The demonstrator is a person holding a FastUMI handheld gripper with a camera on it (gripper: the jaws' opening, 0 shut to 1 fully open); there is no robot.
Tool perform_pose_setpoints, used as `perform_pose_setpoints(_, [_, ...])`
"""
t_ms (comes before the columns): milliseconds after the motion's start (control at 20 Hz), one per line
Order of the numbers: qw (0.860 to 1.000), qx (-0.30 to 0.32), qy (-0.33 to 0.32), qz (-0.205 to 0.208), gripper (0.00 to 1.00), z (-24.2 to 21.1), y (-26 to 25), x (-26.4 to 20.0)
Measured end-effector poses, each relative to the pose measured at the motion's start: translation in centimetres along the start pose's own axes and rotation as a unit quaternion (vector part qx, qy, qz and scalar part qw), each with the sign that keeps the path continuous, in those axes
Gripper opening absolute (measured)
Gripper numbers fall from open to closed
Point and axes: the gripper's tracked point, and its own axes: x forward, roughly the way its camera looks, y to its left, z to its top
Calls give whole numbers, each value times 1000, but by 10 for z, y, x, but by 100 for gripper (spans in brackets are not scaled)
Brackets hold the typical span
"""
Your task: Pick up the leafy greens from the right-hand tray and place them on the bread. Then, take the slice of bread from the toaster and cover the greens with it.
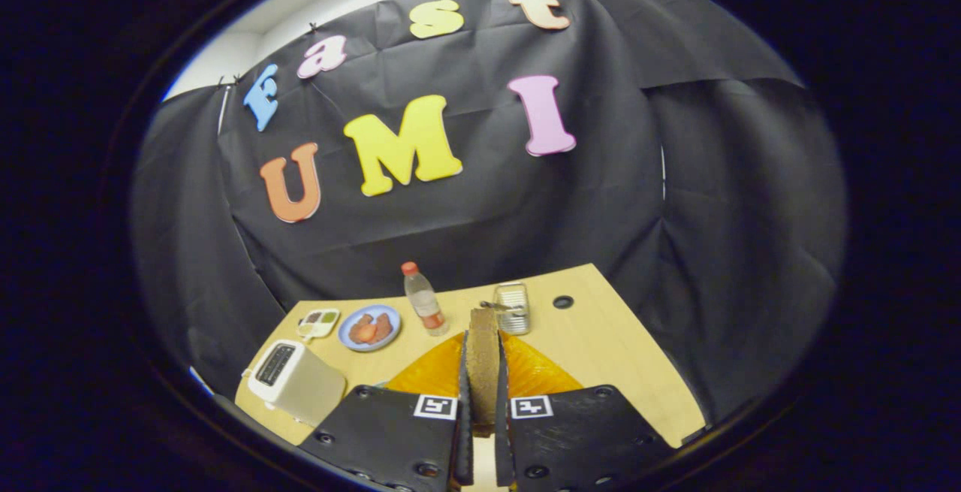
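the tool (482, 372) pinches the bread slice (482, 360) on edge between both fingers, above the orange plate (537, 375), toaster (294, 379) off to one side. the greens are hidden; a crooked release could drop it askew.

The table (601, 342) looks like pale wood with a smooth, matt face. The bread slice (483, 364) clamped between the tool (482, 402) fingers has a rough, porous crust. The orange tray (537, 372) looks like glossy ribbed plastic. The toaster (296, 383) is smooth cream plastic, the bottle (423, 300) clear plastic, the tin (513, 308) shiny metal, the plate (369, 328) glossy blue.
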Motion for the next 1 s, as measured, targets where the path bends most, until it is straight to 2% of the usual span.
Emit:
perform_pose_setpoints(150, [1000,-2,22,1,11,-21,-24,17])
perform_pose_setpoints(250, [999,-1,32,15,11,-32,-12,28])
perform_pose_setpoints(350, [998,1,41,39,11,-43,17,37])
perform_pose_setpoints(650, [991,-7,61,121,11,-83,148,60])
perform_pose_setpoints(1000, [982,1,95,162,11,-138,238,92])
